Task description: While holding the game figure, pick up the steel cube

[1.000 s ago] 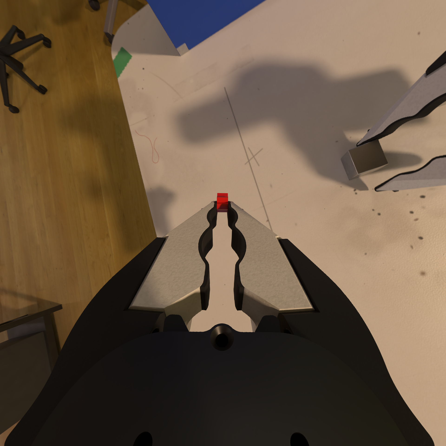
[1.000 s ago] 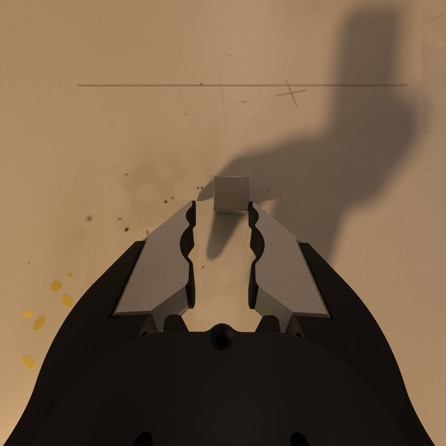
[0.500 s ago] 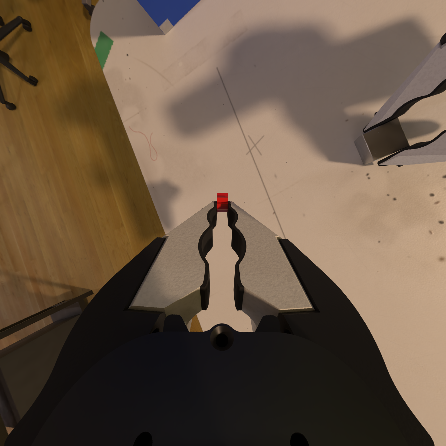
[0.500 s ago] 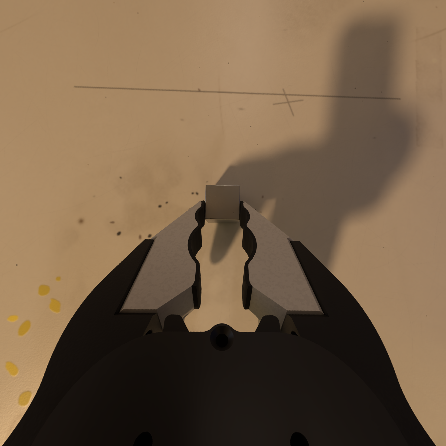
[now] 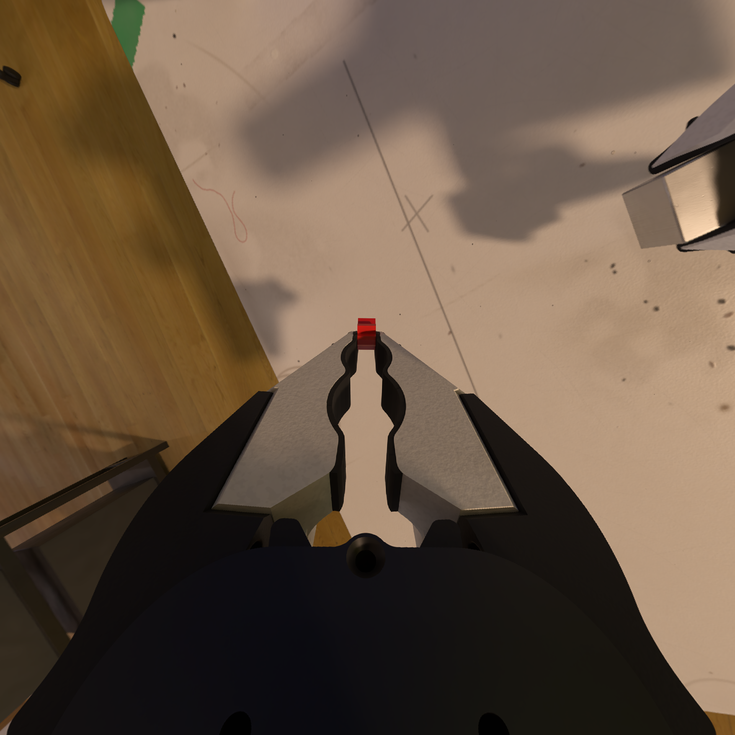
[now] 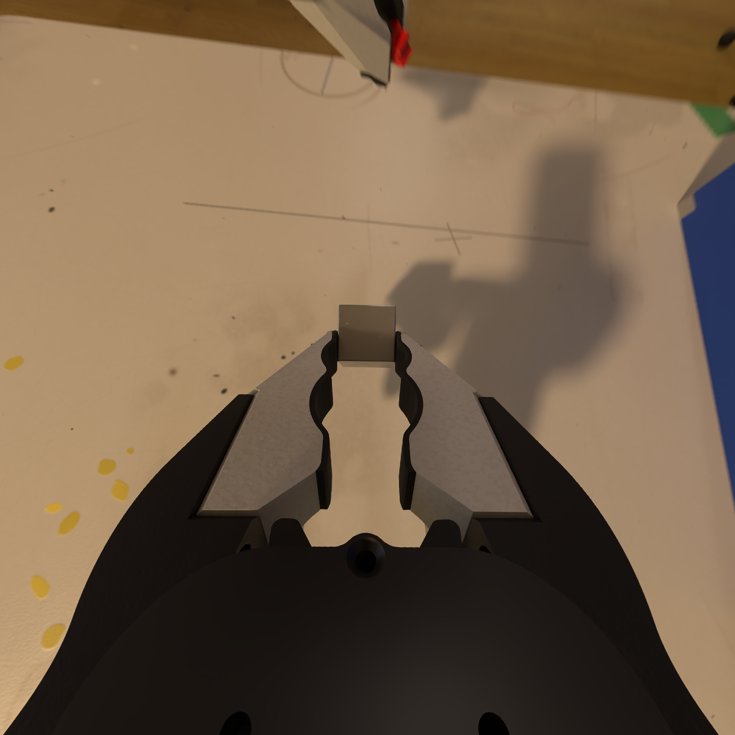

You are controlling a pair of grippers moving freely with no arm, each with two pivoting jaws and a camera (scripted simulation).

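Note:
My left gripper [image 5: 366, 338] is shut on a small red game figure [image 5: 366, 332] and holds it above the beige table [image 5: 517, 397]. My right gripper [image 6: 366, 338] is shut on the steel cube [image 6: 366, 332], a grey metal block held between its fingertips and lifted off the table; its shadow lies well apart on the surface. In the left wrist view the cube [image 5: 668, 214] shows at the right edge between the right gripper's fingers [image 5: 700, 139]. In the right wrist view the left gripper's fingers [image 6: 358, 35] and the red figure [image 6: 401, 45] show at the top.
The table's left edge [image 5: 191, 222] runs diagonally over a wooden floor [image 5: 79, 238]. A green patch [image 5: 127, 28] sits at the far corner. A dark low table [image 5: 79, 489] stands below on the left. Yellow spots [image 6: 67, 521] and dark specks mark the tabletop. A blue area [image 6: 712, 318] lies past the right edge.
The right gripper closed on the steel cube and lifted it off the table. The left gripper kept hold of the red figure and rose higher; the views now show more of the table.

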